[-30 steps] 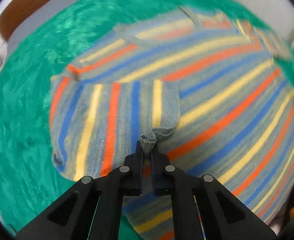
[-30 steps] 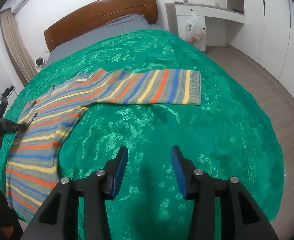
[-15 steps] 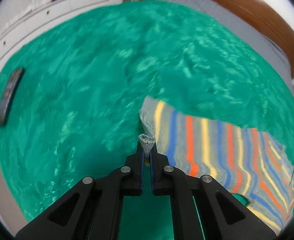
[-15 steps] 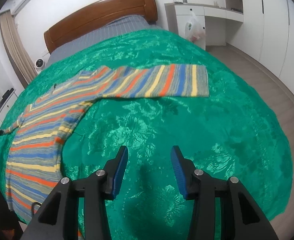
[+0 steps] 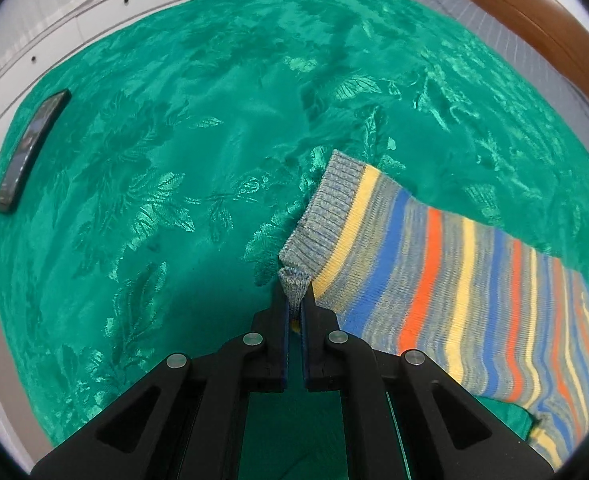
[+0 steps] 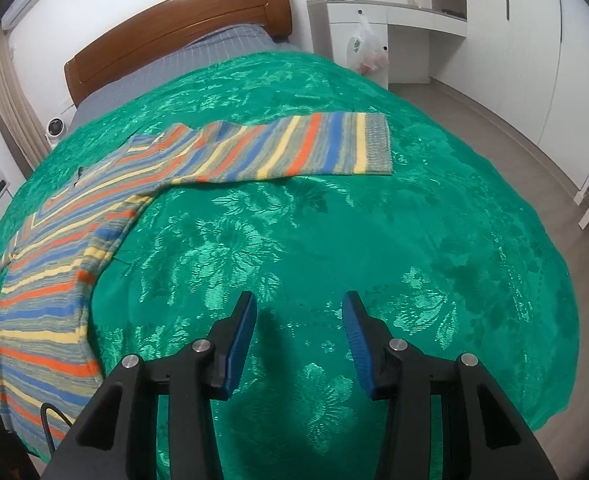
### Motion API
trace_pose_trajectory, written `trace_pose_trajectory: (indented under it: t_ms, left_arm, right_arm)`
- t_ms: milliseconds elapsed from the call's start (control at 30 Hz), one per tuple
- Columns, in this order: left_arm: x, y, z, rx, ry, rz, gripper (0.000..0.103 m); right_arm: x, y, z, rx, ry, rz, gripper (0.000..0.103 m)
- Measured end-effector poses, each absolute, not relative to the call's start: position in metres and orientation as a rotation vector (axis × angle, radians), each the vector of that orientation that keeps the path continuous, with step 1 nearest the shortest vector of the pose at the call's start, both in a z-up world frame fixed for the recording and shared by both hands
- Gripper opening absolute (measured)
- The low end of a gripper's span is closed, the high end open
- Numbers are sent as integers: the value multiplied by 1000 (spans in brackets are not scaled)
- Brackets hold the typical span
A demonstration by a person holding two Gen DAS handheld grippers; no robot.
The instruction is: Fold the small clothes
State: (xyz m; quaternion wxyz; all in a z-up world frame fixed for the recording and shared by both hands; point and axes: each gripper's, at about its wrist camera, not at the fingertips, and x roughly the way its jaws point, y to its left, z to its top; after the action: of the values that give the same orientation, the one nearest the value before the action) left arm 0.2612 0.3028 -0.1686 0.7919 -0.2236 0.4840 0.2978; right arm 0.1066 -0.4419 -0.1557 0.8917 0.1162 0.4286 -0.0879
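A striped sweater [image 6: 54, 280] in grey, blue, orange and yellow lies on a green bedspread [image 6: 334, 240]. One sleeve [image 6: 302, 148] stretches flat toward the right in the right wrist view, its grey cuff [image 6: 378, 142] at the end. The other sleeve [image 5: 434, 268] is pulled out sideways in the left wrist view. My left gripper [image 5: 294, 300] is shut on a corner of that sleeve's grey ribbed cuff [image 5: 326, 208]. My right gripper [image 6: 298, 320] hangs open over bare bedspread, well in front of the sweater, with nothing between its blue pads.
A dark flat remote [image 5: 30, 144] lies near the bedspread's left edge in the left wrist view. A wooden headboard [image 6: 174, 36] and grey sheet [image 6: 198, 56] are at the far end. A white desk [image 6: 390, 28] with a hanging plastic bag [image 6: 366, 52], and wardrobes stand on the right.
My left gripper has drawn the sleeve cuff off the sweater's body and out to the side, rolling as it went. The sleeve now lies spread on the bedspread. My right gripper stayed open.
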Motion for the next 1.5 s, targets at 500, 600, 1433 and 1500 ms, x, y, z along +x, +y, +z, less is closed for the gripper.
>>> trace_pose_trajectory:
  t_ms: [500,600,1433,1500]
  left_arm:
    - [222,300,-140,-380,1019,613,73]
    - [186,277,-126,-322,995,483,80]
    - [47,79,-184,-8,1187,-183,3]
    - [46,84,-182,-20,1198,-162,2]
  right_arm:
    - [100,-445,-152,239,864,-223,54]
    - [98,-439,-147,217,845,-219,62]
    - [83,-323,-183,153,1335,375,6]
    - [78,-324,-182,137,1340,333,6]
